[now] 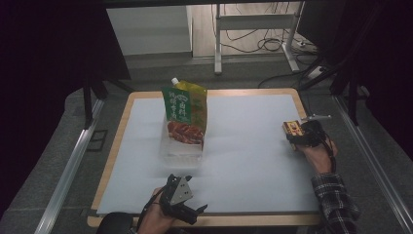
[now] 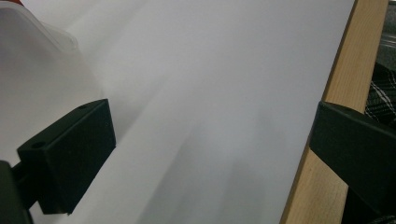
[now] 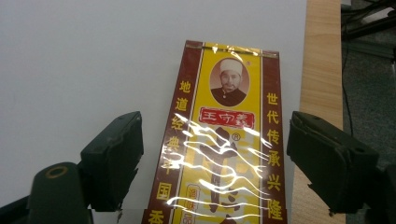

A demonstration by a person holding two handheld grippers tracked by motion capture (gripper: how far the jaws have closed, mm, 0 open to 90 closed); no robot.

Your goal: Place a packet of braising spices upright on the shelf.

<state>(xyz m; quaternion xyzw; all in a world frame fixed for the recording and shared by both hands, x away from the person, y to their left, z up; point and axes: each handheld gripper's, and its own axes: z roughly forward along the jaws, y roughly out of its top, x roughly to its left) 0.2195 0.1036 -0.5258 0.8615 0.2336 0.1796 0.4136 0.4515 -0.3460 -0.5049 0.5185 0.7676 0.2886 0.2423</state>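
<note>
The yellow-and-brown packet point(image 3: 222, 140) lay flat by the counter's point(image 1: 253, 161) right edge, its long axis running straight out between the right gripper's point(image 3: 215, 158) spread, untouching fingers point(image 3: 114, 158), while the left gripper point(image 2: 205, 154) idled open at the near edge.

Wooden-edged table point(image 1: 113, 146) with white top sheet, dim light. Grey carpet floor point(image 1: 53, 161) around. Metal rails point(image 1: 68, 170) left and right. Far: white desk frame point(image 1: 253, 22), tangled cables point(image 1: 265, 41), dark curtains point(image 1: 44, 48) both sides.
</note>
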